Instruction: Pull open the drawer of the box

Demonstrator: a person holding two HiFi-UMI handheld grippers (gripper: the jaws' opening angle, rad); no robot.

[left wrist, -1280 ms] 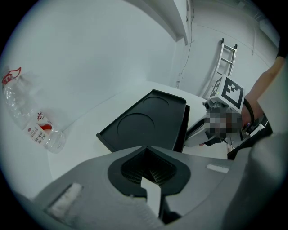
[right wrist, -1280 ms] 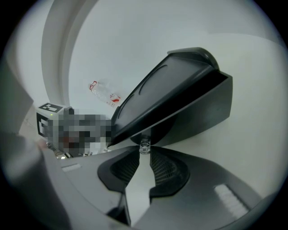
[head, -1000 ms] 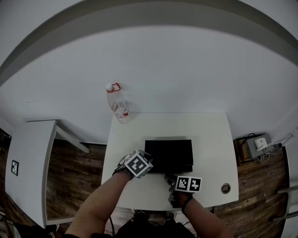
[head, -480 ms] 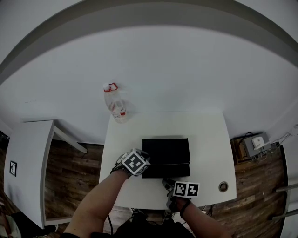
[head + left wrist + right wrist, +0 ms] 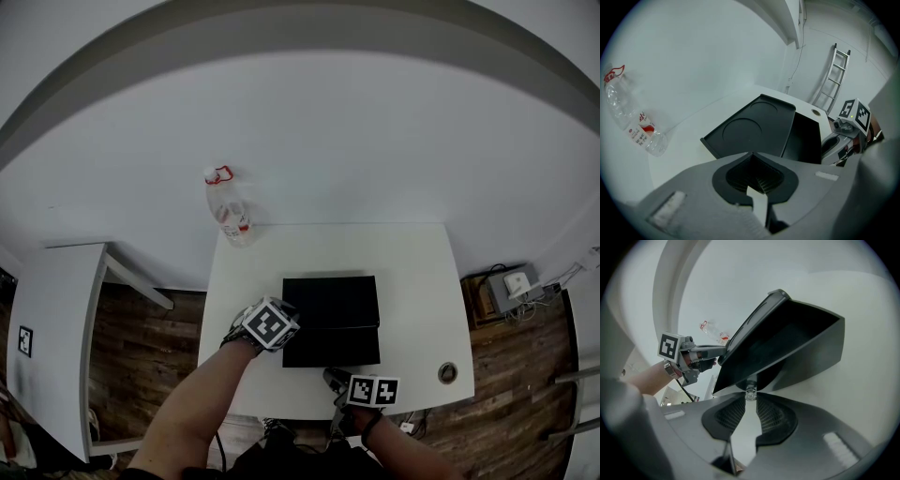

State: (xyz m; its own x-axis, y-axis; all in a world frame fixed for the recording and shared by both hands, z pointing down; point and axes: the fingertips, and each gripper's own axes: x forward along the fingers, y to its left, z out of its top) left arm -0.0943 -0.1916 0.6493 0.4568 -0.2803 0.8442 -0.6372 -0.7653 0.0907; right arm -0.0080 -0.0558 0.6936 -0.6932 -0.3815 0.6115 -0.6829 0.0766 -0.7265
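The white counter [image 5: 422,272] carries a flat black box [image 5: 330,298] near the middle, a little toward the near edge. Its drawer [image 5: 332,348] stands partly out, pointing at the near edge, and looks empty inside.

The left gripper [image 5: 750,155] has its jaws together with nothing between them. It sits at the box's left side, touching or just beside it; I cannot tell which. The right gripper [image 5: 750,398] is clamped on the small clear knob [image 5: 750,392] at the middle of the drawer front, close to the near edge of the counter. A plastic bottle [image 5: 228,208] stands at the far left corner, well apart from all this.

The pull seems about half done. To do it well, the right gripper should draw straight toward the near edge, level with the counter, so the drawer does not twist in its slot. The knob is tiny and smooth, so the grip should be firm and the pull slow, or it could slip free. The left gripper should press on the box so it does not slide along with the drawer. Little counter is left ahead of the drawer, so stop before it drops out.
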